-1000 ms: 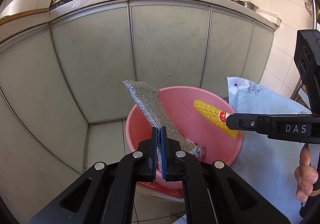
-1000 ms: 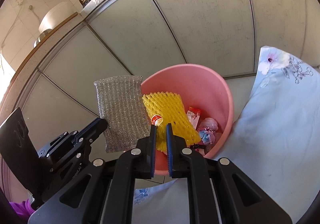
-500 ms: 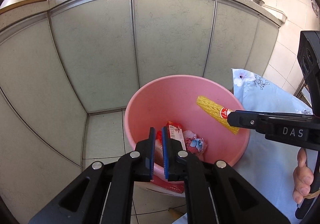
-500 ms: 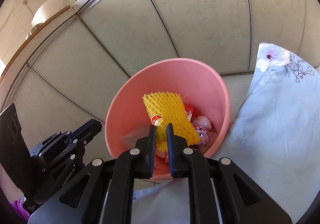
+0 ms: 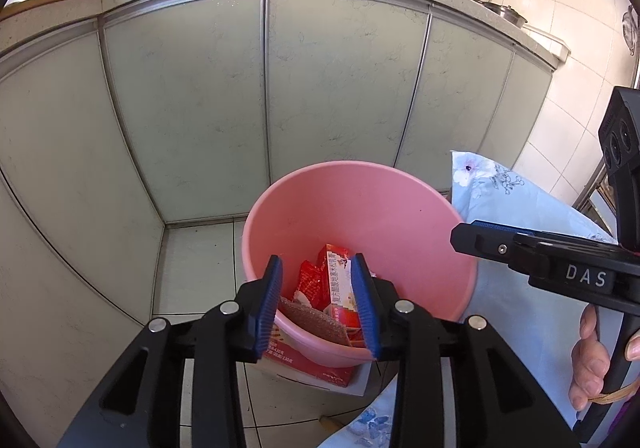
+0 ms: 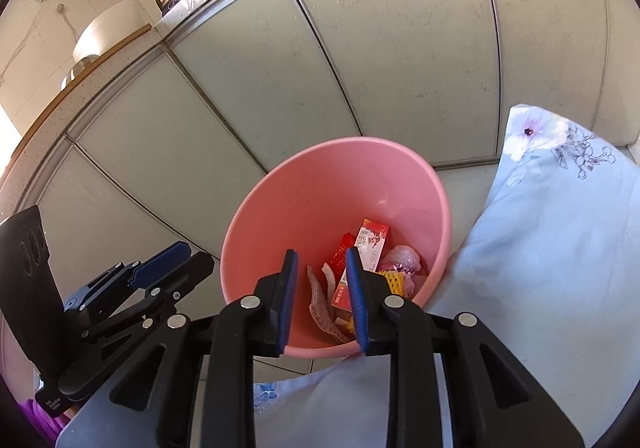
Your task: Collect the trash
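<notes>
Now, bin: your pink plastic bin point(image 5: 400, 232) stands on the floor tiles, against the cabinet doors point(image 5: 340, 96), just beside the floral cloth point(image 6: 560, 248)
left fingers: your left gripper point(image 5: 320, 304) has just been opening; its blue fingers point(image 5: 270, 304) stand apart with nothing between them, hanging over the near rim
right fingers: your right gripper point(image 6: 322, 300) has likewise just been opening; fingers parted and empty, also over the near rim
trash in bin: the silver mesh scouring pad point(image 6: 320, 304) lies low against the near wall; the yellow foam fruit net point(image 6: 394, 282) shows only as a corner by the right finger; a red and white carton point(image 6: 362, 268) and red wrappers point(image 5: 310, 282) sit beside them
key relation: everything lies straight below and ahead of both pairs of fingers, inside the bin; neither hand is clearly nearer
long axis: the carton leans on end, its long side running up and away from you toward the far wall; the pad's long edge runs about the same way
judgement: both pieces look delivered, so you are free to lift clear and look for more trash; none shows outside the bin in these views
risk: mind the rim when you pull back
</notes>
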The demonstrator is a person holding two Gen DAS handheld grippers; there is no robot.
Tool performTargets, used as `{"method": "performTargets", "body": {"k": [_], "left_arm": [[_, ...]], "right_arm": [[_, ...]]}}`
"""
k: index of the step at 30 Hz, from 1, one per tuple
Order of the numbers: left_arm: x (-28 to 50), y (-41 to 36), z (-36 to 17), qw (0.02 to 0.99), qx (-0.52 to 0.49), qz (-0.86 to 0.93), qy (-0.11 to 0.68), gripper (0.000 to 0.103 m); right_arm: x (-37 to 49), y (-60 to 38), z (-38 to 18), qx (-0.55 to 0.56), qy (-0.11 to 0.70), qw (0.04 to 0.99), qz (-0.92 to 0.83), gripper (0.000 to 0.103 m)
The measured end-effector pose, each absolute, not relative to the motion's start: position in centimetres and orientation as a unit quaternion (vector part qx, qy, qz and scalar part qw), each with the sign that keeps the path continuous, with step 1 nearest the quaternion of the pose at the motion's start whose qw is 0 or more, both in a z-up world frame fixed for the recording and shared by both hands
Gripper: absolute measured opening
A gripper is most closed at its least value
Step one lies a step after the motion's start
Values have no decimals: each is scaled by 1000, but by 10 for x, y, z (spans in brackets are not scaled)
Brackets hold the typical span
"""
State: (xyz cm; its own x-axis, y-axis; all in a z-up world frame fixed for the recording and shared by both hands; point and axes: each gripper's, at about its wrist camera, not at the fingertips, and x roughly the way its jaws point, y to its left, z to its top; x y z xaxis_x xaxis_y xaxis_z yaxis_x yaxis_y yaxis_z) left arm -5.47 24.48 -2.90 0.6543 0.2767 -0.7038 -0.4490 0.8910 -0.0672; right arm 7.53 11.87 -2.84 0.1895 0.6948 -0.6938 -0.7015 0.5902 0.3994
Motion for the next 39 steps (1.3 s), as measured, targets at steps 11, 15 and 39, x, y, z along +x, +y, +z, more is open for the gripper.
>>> {"method": "performTargets", "body": {"k": [11, 15, 39], "left_arm": [[-57, 232, -16, 905, -118, 193, 361, 45], [-56, 229, -12, 904, -121, 194, 360, 45], [-59, 185, 10, 914, -96, 191, 346, 61]], "right_arm": [[53, 89, -9, -27, 392, 800, 453, 51], [47, 78, -3, -33, 379, 809, 448, 56], [20, 42, 4, -60, 343, 840, 416, 70]]}}
